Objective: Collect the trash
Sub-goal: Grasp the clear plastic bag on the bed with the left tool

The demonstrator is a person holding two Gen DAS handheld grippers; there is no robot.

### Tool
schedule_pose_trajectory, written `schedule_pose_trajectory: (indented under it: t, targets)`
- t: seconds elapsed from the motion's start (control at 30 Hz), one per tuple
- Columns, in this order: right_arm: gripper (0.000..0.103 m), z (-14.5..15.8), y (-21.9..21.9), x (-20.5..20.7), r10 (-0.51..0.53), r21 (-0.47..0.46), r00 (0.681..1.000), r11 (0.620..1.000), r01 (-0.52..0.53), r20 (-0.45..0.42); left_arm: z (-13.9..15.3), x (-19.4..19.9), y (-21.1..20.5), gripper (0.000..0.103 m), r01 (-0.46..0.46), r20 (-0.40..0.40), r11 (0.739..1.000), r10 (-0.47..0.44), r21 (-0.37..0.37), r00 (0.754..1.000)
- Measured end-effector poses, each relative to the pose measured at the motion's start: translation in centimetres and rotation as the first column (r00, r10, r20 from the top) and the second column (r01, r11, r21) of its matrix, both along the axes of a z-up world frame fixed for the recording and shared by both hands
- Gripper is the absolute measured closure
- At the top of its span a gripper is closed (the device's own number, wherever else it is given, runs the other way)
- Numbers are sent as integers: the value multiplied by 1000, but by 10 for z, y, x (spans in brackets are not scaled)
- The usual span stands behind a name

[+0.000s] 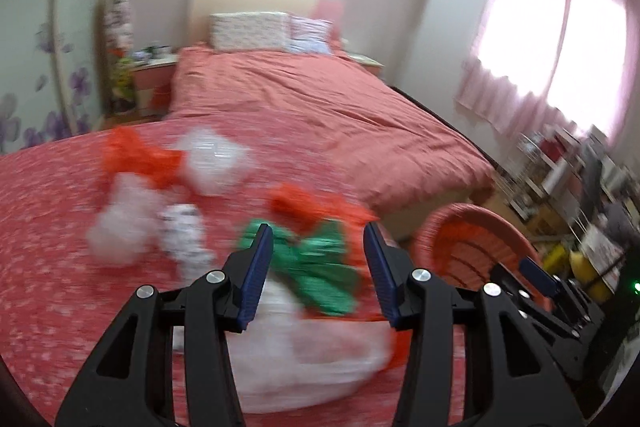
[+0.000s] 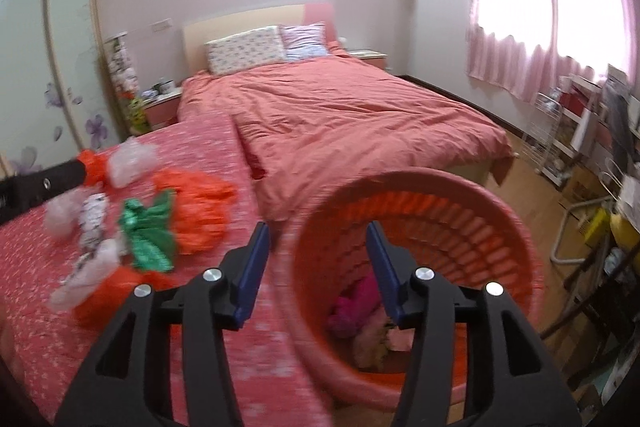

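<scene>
Crumpled trash lies on a red flowered cover (image 1: 48, 267): a green wrapper (image 1: 320, 267), a white plastic bag (image 1: 312, 351), orange bags (image 1: 140, 155), clear plastic (image 1: 216, 163) and patterned paper (image 1: 182, 239). My left gripper (image 1: 318, 227) hovers open just above the green wrapper and the white bag, pads touching nothing. My right gripper (image 2: 317, 225) stands open over the near rim of a pink woven basket (image 2: 460, 211), with nothing between its pads. Magenta and pale trash (image 2: 352, 311) lies in the basket's bottom. The green wrapper (image 2: 150, 231) lies to the right gripper's left.
A bed with a salmon duvet (image 2: 340, 123) and pillows lies beyond. Pink curtains (image 2: 520, 7) cover the window on the right, above cluttered shelves (image 2: 580, 131) and a wood floor. A wardrobe with purple flowers (image 1: 48, 99) and a nightstand (image 1: 154, 75) stand at left.
</scene>
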State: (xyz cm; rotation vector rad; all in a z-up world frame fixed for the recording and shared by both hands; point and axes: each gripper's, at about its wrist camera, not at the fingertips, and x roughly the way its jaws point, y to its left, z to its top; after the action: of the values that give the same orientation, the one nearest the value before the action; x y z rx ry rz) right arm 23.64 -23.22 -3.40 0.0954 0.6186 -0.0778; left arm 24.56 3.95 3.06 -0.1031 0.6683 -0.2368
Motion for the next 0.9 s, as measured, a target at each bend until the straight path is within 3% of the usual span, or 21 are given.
schedule_pose_trajectory:
  t: [0.13,0.33,0.43,0.5,0.57,0.8,0.87,0.9]
  targets:
    - [53,0,33,4,51,-12,999,999,-51,-3,-14,10,55,55,-140,-11,990,140,36,990]
    - [52,-7,59,10,86,-29,996,996,-87,-26,-52,37,109,55,-266,-81,962,270,64,959]
    - [52,-10,63,11,85,-34,996,996,-87,-37,-60,47,117,55,-265,-97,964,267,32,959]
    - [52,-11,62,11,82,-35,996,996,-83,-39,-60,52,121,45,-258,-95,966,259,19,961]
    - [52,-11,62,13,77,-35,996,996,-78,-39,-60,56,120,42,-247,-83,969,247,10,965]
    - [52,-15,61,16,74,-32,996,997,-75,-48,-76,73,116,43,-224,-129,971,234,86,964]
    - [52,-15,62,16,76,-29,996,997,-77,-49,-83,77,118,48,-232,-153,968,244,95,958]
    - [52,-15,62,16,77,-27,996,997,-79,-49,-85,77,120,58,-235,-159,967,248,98,956]
